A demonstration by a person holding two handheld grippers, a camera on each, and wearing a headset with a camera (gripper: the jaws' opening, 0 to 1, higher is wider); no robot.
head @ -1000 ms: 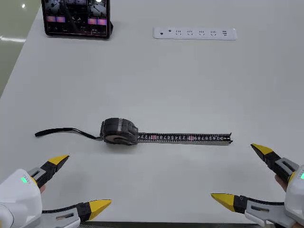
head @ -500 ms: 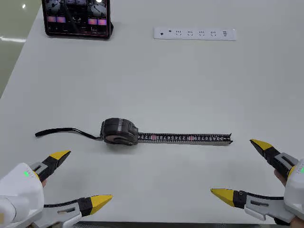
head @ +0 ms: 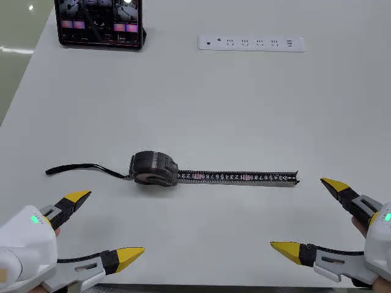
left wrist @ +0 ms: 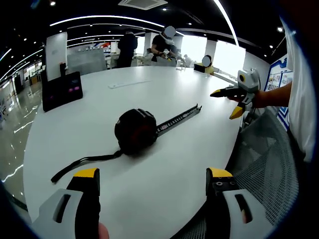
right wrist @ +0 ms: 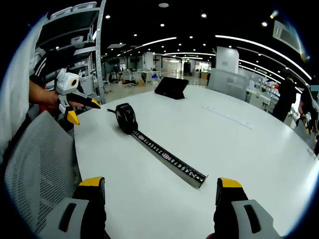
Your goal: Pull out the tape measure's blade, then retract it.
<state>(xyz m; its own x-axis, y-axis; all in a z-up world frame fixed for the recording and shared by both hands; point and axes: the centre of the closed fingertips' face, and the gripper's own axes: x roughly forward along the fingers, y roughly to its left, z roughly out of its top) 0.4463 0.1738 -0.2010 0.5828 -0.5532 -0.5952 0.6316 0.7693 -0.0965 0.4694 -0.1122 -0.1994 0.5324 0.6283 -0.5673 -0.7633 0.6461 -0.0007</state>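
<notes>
A dark grey tape measure [head: 153,169] lies on the white table [head: 201,104], its blade [head: 238,177] pulled out to the right and lying flat, its black wrist strap [head: 82,169] trailing left. The same tape measure [left wrist: 135,130] and blade [left wrist: 178,117] lie ahead in the left gripper view; the tape measure [right wrist: 126,117] and blade [right wrist: 168,159] appear too in the right gripper view. My left gripper [head: 110,224] is open at the near left edge, short of the case. My right gripper [head: 303,215] is open at the near right, just below the blade's end hook [head: 296,177]. Neither touches anything.
A dark tablet [head: 101,23] stands at the far left of the table and a white power strip [head: 250,43] lies at the far middle. A mesh chair [right wrist: 40,164] sits at the table's near edge. People stand in the room behind.
Both grippers have drifted only slightly; the tape measure and its blade lie unchanged.
</notes>
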